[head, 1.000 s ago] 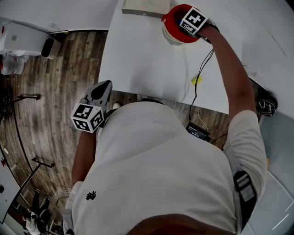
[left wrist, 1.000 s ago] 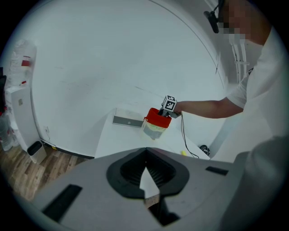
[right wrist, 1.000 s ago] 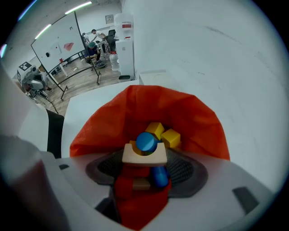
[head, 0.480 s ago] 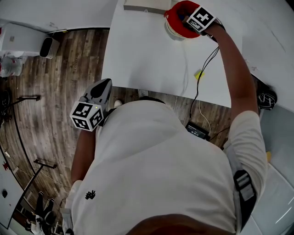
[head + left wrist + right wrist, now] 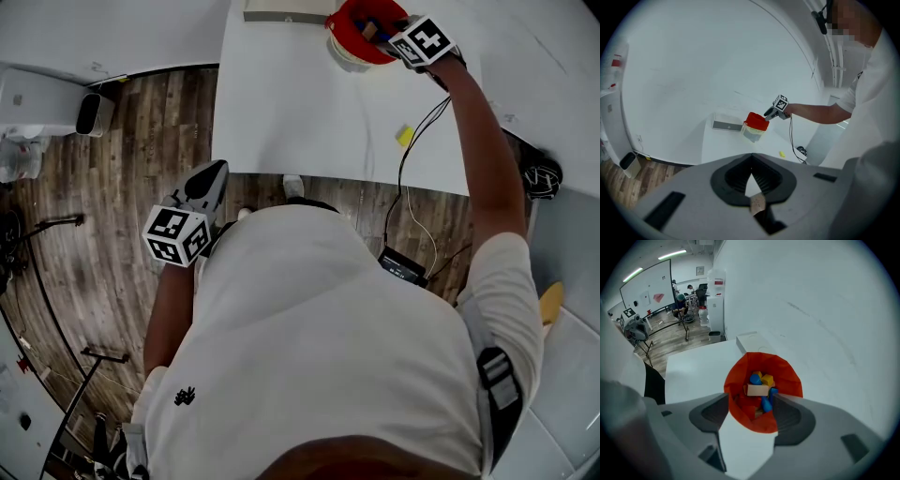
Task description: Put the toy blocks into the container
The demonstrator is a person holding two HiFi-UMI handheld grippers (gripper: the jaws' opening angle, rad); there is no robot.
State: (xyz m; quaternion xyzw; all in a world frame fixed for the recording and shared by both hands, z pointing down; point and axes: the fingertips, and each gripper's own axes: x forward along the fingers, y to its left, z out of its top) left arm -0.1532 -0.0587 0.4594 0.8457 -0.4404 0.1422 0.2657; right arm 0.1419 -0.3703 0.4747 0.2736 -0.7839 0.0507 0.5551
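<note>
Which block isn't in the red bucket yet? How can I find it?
Start at the big white table. The red container stands near its far edge; nearer the person's edge, a small yellow block lies alone on the bare top. It is the only block seen outside the container.

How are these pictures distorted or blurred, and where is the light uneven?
Head view: the fisheye lens bends the table edges; the light is even. Left gripper view: dark round border, a mosaic patch at top right, the container small but clear. Right gripper view: the same dark border, container sharp in the middle, ceiling lamps glaring at top left.
</note>
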